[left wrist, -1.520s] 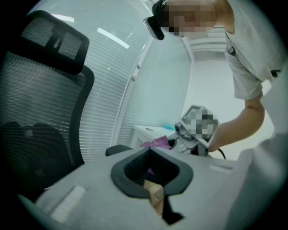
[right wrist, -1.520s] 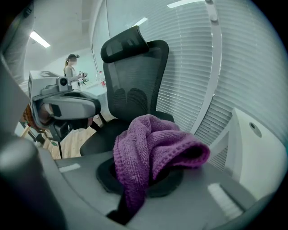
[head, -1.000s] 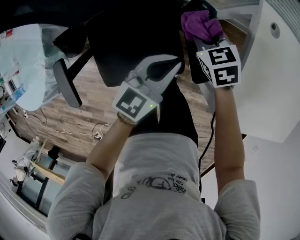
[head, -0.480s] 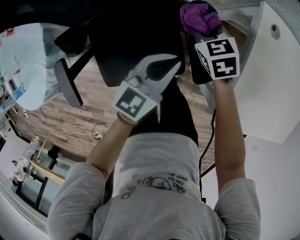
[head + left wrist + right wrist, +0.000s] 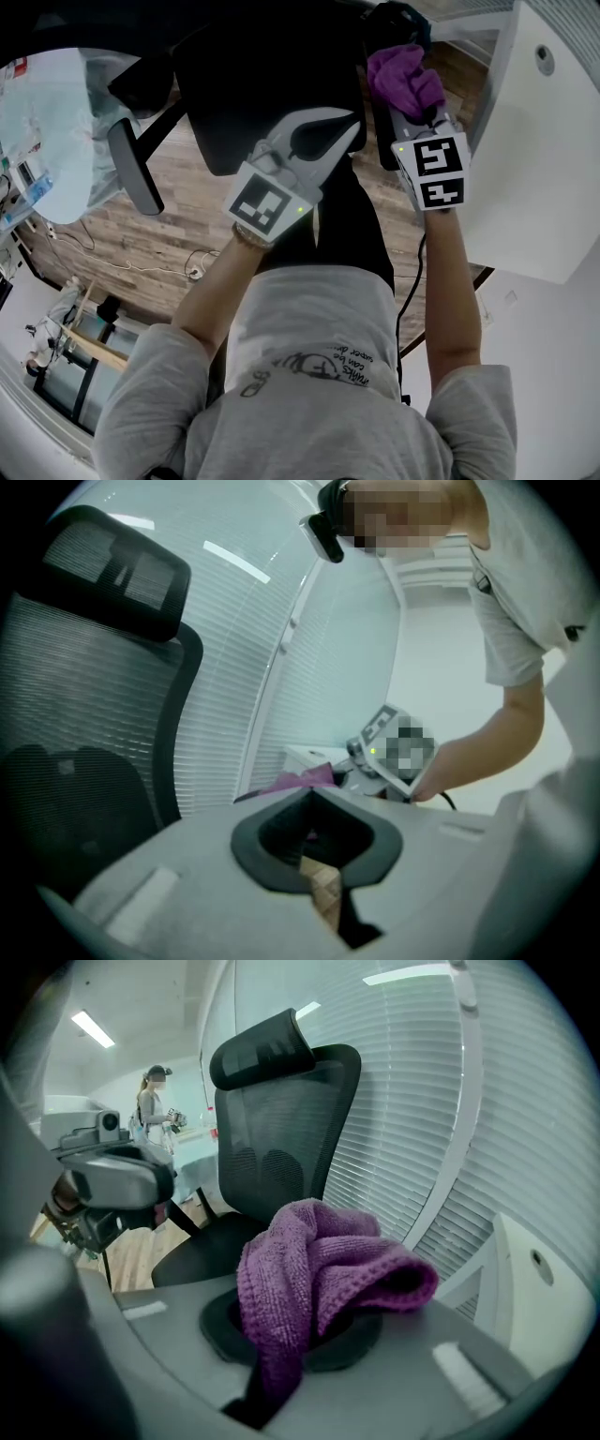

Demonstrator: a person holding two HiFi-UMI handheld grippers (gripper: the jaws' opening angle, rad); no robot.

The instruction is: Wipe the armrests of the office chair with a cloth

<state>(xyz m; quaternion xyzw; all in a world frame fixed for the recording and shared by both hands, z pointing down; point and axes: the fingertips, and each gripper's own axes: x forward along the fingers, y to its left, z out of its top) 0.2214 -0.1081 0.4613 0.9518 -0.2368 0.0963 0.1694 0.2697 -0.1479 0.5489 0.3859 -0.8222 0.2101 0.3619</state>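
A black mesh office chair stands in front of me, its seat at the top of the head view. My right gripper is shut on a bunched purple cloth that lies on the chair's right armrest. In the right gripper view the cloth drapes over the jaws and hides their tips. My left gripper hovers over the seat's front edge, shut and holding nothing, its tips meeting. The chair's left armrest is bare and far from both grippers.
A white cabinet stands close to the right of the right armrest. A table under a clear cover is at the left. Cables lie on the wood floor. Window blinds are behind the chair, and another person stands far off.
The right gripper has drawn back toward me along the right armrest, dragging the purple cloth with it. The left gripper has stayed where it was.
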